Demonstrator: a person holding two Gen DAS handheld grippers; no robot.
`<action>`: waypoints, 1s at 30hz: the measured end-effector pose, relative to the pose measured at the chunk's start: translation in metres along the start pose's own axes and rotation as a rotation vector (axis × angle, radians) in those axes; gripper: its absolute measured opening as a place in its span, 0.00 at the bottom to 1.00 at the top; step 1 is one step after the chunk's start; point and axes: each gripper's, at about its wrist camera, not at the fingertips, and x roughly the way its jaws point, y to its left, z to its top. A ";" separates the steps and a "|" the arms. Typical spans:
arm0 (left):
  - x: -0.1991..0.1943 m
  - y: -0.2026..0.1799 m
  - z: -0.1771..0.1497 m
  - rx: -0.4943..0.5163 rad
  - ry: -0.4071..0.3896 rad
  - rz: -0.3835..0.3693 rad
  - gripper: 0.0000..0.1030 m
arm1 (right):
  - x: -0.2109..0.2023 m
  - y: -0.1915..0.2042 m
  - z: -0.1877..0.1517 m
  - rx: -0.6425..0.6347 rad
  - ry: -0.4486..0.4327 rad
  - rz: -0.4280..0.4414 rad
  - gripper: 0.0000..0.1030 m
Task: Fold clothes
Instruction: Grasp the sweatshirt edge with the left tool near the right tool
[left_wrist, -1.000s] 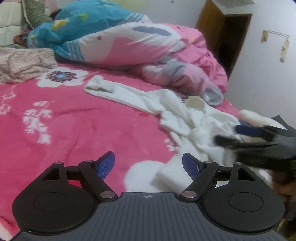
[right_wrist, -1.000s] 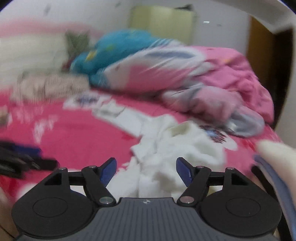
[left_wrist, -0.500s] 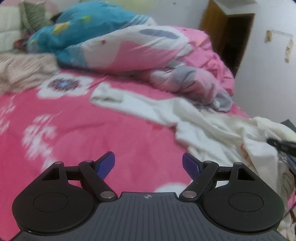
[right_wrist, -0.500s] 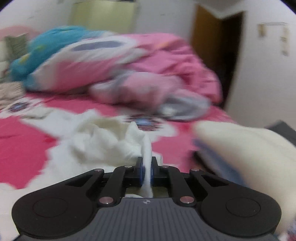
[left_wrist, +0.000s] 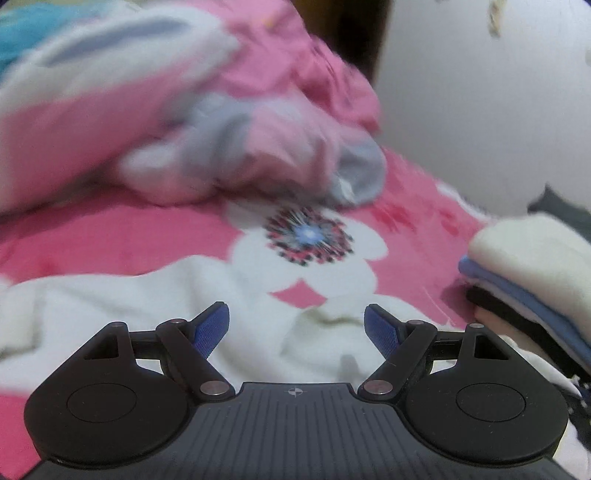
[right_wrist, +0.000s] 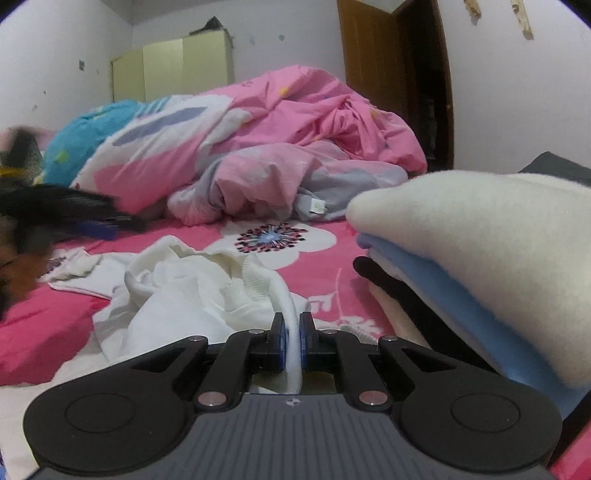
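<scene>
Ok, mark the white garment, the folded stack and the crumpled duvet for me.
white garment (right_wrist: 192, 295), right wrist view, on its rumpled body ahead of the jaws.
folded stack (right_wrist: 480, 240), right wrist view, on the cream top layer.
crumpled duvet (right_wrist: 295, 122), right wrist view, on its pink upper folds.

Our right gripper (right_wrist: 291, 339) has just closed; its 2 jaws pinch white cloth. Our left gripper (left_wrist: 295, 328) holds its jaws wide apart, gripping nothing.
</scene>
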 end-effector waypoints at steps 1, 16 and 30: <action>0.014 -0.004 0.005 0.049 0.047 -0.015 0.79 | 0.003 -0.001 0.001 0.009 -0.003 0.011 0.07; 0.081 -0.002 0.003 0.133 0.228 -0.120 0.14 | -0.005 -0.015 0.004 0.041 -0.049 0.088 0.10; 0.001 0.019 -0.009 -0.088 -0.104 -0.102 0.04 | 0.064 0.003 0.050 -0.057 0.228 0.179 0.52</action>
